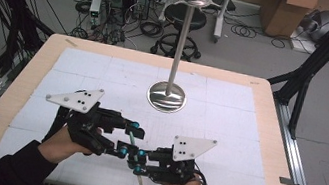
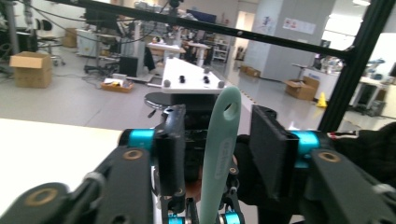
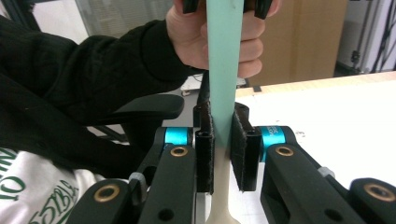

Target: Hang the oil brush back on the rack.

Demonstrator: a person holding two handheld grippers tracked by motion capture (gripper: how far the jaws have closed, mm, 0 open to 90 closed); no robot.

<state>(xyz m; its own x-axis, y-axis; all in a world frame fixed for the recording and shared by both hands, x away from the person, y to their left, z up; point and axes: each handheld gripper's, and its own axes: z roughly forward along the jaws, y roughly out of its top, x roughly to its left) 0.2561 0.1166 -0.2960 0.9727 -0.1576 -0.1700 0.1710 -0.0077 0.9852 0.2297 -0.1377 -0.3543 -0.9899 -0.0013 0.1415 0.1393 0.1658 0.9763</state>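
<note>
**A:** What are your right tongs [image 3: 223, 154] doing?

**B:** They are pinching the mint-green utensil [image 3: 224, 74]. In the right gripper view, both black pads press flat on its handle, 1 on each side. A pale, cream-coloured part of it runs down below the pads.

**A:** And your left tongs [image 2: 222, 149]?

**B:** They are spread. In the left gripper view, the utensil's handle [image 2: 219, 154] stands upright between the 2 jaws with a gap on either side, so neither pad touches it. The rounded top end has a small hanging hole.

**A:** So where is the utensil?

**B:** Between my 2 hands, lifted off the surface [image 1: 120, 72] near my edge of it. In the high view it shows as a thin green strip [image 1: 133, 139] between the tips of the 2 tongs, which face each other closely.

**A:** Anything farther out?

**B:** A metal stand [image 1: 168, 95] with a round, shiny base sits toward the middle of the surface, well apart from my hands, its tall pole ending in hooks and a ball.
</note>
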